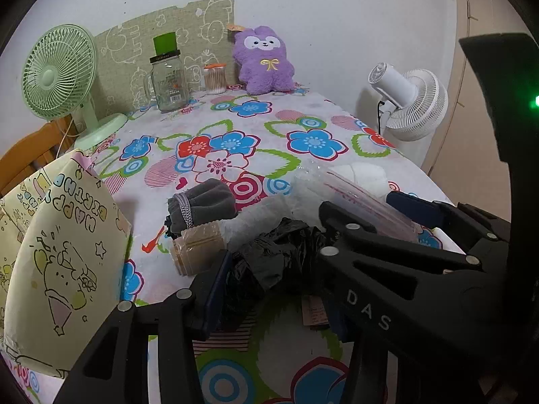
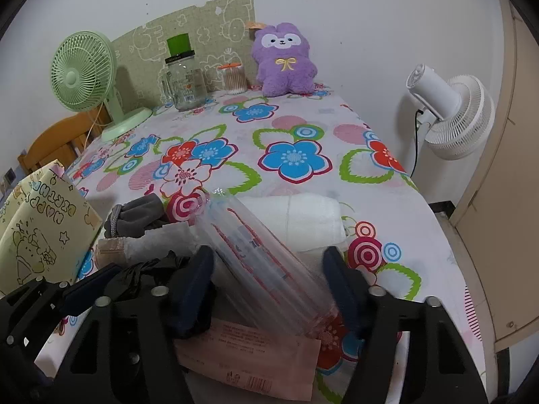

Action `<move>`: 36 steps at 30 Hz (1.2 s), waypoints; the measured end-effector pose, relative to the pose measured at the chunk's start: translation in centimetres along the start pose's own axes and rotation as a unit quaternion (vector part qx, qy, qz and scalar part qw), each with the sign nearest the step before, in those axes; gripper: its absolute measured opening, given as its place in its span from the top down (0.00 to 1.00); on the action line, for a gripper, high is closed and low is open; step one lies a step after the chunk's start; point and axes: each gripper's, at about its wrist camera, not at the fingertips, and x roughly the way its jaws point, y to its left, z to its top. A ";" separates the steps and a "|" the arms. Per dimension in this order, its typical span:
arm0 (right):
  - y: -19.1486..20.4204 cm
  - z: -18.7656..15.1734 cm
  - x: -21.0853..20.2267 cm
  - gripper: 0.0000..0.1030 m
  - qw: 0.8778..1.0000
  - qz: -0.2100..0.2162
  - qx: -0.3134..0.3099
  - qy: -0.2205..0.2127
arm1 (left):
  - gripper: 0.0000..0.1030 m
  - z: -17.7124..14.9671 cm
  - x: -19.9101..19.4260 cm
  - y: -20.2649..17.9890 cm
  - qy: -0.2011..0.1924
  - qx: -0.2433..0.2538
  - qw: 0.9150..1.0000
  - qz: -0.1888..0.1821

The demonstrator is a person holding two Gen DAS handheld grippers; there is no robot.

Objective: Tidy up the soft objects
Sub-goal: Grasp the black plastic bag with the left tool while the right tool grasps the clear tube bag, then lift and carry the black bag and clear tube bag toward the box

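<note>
Crumpled black plastic bag [image 1: 286, 256] sits between the left gripper's [image 1: 279, 286] wide-spread fingers; right gripper [image 2: 269, 279], also spread wide, straddles a clear plastic sleeve [image 2: 256, 252], rolled white towel [image 2: 303, 215] at twelve o'clock.

Left gripper [image 1: 269, 269] low over the near edge of the table, jaws spread wide, fingers apart around a crumpled black mass. Right gripper [image 2: 269, 279] just beside it on the right, also low, jaws wide apart, fingers not closed on anything.
</note>
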 end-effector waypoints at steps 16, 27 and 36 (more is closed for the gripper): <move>0.3 -0.9 -2.2 0.77 1.000 0.010 0.023 -0.003 | 0.51 -0.3 -1.3 -0.4 -0.011 0.006 1.000 0.012; 1.1 -0.7 -5.5 0.78 0.999 0.008 0.024 -0.031 | 0.51 0.0 -3.6 -0.7 -0.034 0.004 0.999 0.007; 1.8 -0.6 -8.2 0.78 0.998 0.002 0.023 -0.054 | 0.51 0.0 -6.0 -0.6 -0.054 0.003 0.999 0.007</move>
